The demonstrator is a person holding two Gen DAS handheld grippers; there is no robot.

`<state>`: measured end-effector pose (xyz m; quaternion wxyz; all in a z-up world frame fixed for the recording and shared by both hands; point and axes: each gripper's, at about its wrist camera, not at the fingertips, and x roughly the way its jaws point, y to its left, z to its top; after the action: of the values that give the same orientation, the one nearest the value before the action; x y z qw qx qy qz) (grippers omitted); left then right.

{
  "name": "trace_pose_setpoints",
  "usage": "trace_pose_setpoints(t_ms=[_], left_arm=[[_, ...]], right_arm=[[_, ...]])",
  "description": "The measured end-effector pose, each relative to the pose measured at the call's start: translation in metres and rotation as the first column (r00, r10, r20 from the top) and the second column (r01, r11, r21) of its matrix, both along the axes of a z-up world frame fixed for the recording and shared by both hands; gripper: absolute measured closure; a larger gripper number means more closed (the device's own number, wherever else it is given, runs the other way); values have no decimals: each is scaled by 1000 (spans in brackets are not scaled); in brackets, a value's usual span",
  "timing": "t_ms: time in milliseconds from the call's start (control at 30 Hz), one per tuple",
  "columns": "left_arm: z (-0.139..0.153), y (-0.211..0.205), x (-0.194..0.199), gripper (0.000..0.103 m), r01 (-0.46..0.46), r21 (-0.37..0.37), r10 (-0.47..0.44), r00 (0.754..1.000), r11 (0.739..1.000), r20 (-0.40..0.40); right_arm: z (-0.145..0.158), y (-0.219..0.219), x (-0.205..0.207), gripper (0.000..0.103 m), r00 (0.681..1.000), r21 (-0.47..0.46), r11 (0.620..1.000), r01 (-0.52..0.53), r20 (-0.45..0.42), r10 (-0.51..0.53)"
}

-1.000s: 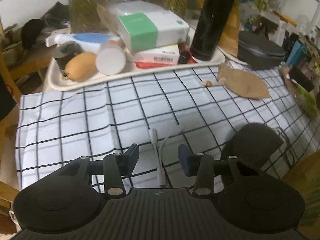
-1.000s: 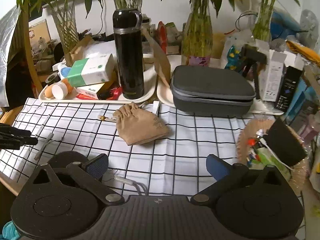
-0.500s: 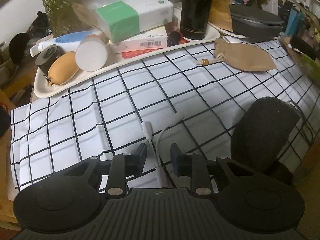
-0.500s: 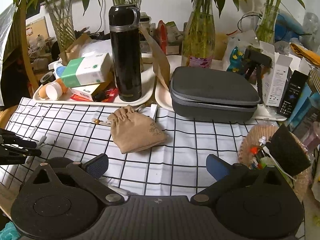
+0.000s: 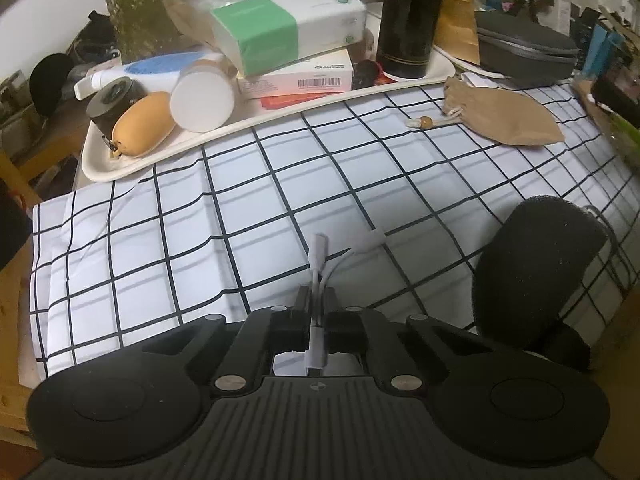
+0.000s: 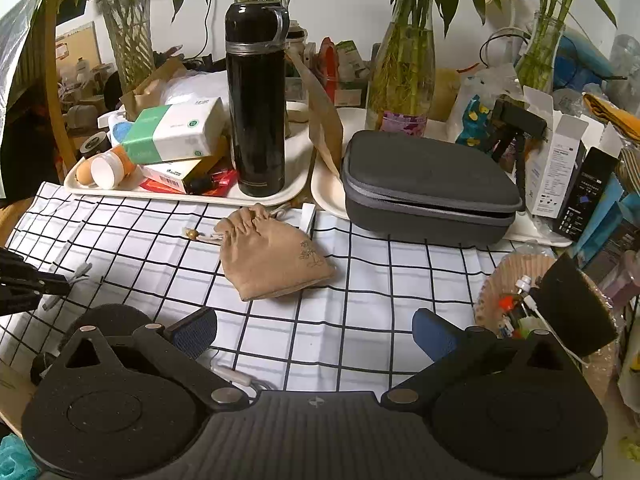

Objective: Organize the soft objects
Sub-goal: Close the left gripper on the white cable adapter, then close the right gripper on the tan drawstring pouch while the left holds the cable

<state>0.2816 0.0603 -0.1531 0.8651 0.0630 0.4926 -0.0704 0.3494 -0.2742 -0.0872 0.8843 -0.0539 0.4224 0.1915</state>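
Observation:
My left gripper [image 5: 317, 300] is shut on a short white adapter cable [image 5: 320, 256] that lies on the checked cloth [image 5: 180, 240]; it also shows at the left edge of the right wrist view [image 6: 60, 280]. A black foam pad [image 5: 532, 264] lies just right of it. A tan drawstring pouch [image 6: 272, 256] lies mid-cloth, also in the left wrist view [image 5: 504, 116]. My right gripper [image 6: 314, 330] is open and empty above the cloth's near edge, in front of the pouch. A second white cable [image 6: 236, 376] lies under its left finger.
A white tray [image 5: 132, 160] with a tissue pack [image 6: 172, 132], boxes and a black flask [image 6: 258, 96] stands behind the cloth. A grey zip case [image 6: 428, 184] sits on another tray. A paper bowl [image 6: 496, 288] with small items and black foam stands right. Vases stand behind.
My left gripper has moved forward over the white adapter cable and closed on it. The right gripper has drifted slightly and stays open.

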Motion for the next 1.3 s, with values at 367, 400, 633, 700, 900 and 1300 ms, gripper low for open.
trace_pose_setpoints(t_ms=[367,400,633,700,900,1300], left_arm=[[26,8,-1,97,-54,-91,61,995,994,74],[29,10,-1,97,-63,-103,72,994,993,79],[39,15,1,97,-83,-139,97,990,987,101],[40,15,0,97,-77,-145,93,990,986,106],[42,19,1,97,-80,-161,99,989,984,114],[42,25,1,97,-85,-182,106,989,980,108]], right_arm=[[-4,3,8,0,999,-25,999,-30,30,31],[-6,3,10,0,999,-26,999,-32,31,32],[-19,12,22,0,994,-31,994,-104,38,105],[-25,18,27,0,990,-30,990,-137,35,138],[-42,41,38,0,973,-35,973,-229,25,230],[-77,93,33,26,895,-386,848,-364,105,433]])
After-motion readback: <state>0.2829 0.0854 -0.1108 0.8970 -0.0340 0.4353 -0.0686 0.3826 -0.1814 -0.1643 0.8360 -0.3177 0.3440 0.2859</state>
